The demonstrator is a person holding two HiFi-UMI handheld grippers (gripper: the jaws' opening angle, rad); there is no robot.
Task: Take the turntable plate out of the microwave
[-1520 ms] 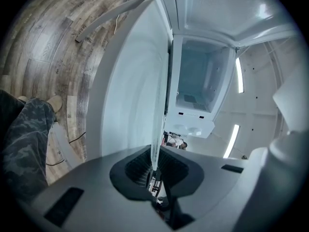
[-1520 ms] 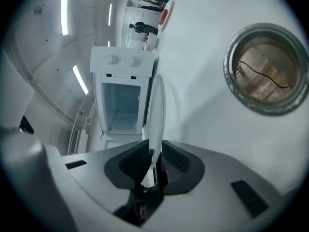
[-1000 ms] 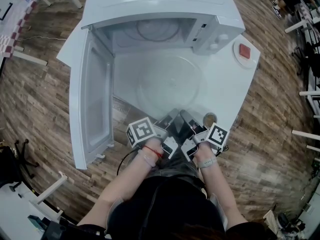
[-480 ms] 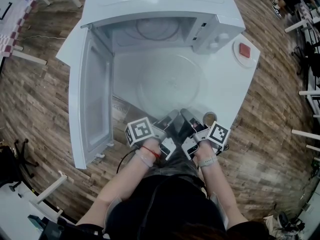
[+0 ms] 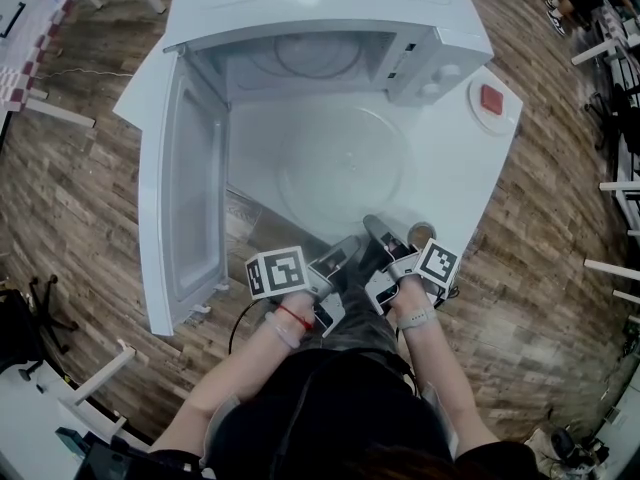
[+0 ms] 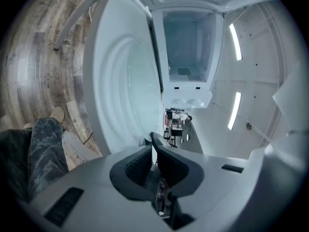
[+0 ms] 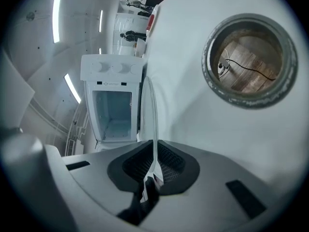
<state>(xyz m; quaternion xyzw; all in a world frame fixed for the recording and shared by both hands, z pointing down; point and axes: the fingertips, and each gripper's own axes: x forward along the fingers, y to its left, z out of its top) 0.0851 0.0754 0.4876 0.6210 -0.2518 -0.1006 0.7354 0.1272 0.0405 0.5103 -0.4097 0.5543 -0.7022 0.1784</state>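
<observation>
The clear glass turntable plate [image 5: 340, 163] lies flat on the white table [image 5: 455, 183], in front of the open microwave [image 5: 300, 58]. My right gripper [image 5: 370, 224] reaches over the plate's near rim. In the right gripper view the right gripper [image 7: 155, 161] is shut on the thin glass edge of the plate [image 7: 155, 124]. My left gripper [image 5: 348, 246] sits just left of it, at the rim. In the left gripper view the left gripper [image 6: 153, 146] has its jaws a narrow gap apart, with the plate [image 6: 125, 81] just beyond their tips.
The microwave door [image 5: 185, 188] hangs open to the left, past the table's edge. A round cable hole [image 5: 420, 234] lies beside my right gripper. A white disc with a red button [image 5: 489, 101] sits at the table's right corner. Wooden floor surrounds the table.
My left gripper has drawn back a little toward me, to the left, and rolled. The plate and the right gripper have stayed where they were.
</observation>
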